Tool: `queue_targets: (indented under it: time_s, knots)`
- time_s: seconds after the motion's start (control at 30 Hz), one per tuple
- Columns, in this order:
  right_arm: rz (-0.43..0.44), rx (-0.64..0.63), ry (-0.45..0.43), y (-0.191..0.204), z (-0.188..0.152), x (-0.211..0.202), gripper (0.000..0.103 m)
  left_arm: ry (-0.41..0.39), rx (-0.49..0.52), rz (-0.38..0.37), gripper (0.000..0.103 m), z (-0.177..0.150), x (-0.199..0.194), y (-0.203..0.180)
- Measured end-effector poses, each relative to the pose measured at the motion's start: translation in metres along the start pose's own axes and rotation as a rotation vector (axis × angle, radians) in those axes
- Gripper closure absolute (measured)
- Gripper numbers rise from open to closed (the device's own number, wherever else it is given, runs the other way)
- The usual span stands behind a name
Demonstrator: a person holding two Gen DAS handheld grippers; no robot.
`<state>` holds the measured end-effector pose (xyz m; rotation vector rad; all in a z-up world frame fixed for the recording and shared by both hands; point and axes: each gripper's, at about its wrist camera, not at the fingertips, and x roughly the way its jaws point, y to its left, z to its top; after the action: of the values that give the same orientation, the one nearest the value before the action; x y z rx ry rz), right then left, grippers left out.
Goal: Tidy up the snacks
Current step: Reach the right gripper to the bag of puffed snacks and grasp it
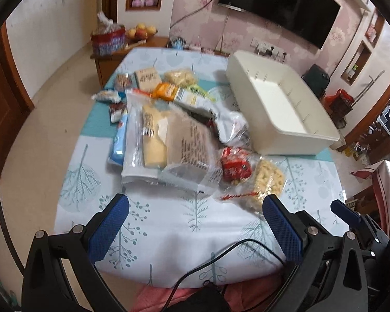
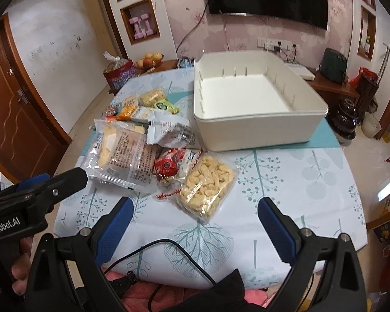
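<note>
A pile of snack packets lies on the tablecloth: a large clear bag of pale wafers, a red candy packet, and a clear pack of yellow puffed snacks. An empty white bin stands to the right of the pile. My left gripper is open and empty, near the front edge, short of the pile; it also shows in the right wrist view. My right gripper is open and empty, just short of the yellow pack.
Smaller packets lie at the far side of the pile. A black cable crosses the table's front edge. A side cabinet with fruit stands behind the table.
</note>
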<state>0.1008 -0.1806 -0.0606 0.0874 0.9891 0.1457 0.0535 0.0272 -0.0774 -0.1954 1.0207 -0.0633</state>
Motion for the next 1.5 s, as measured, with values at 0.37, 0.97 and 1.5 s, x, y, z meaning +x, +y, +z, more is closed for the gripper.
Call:
queue_targets:
  time_s: [0.37, 0.97, 1.5]
  knots:
    - [-0.003, 0.053, 0.151, -0.008, -0.001, 0.053, 0.006, 0.066, -0.133, -0.096, 0.001, 0.013, 0.052, 0.024]
    - [0.045, 0.035, 0.264, -0.015, 0.005, 0.112, 0.016, 0.172, -0.366, -0.185, 0.002, 0.022, 0.125, 0.034]
    - [-0.008, -0.045, 0.26, -0.003, 0.015, 0.139, 0.016, 0.198, -0.481, -0.146, 0.025, 0.021, 0.149, 0.038]
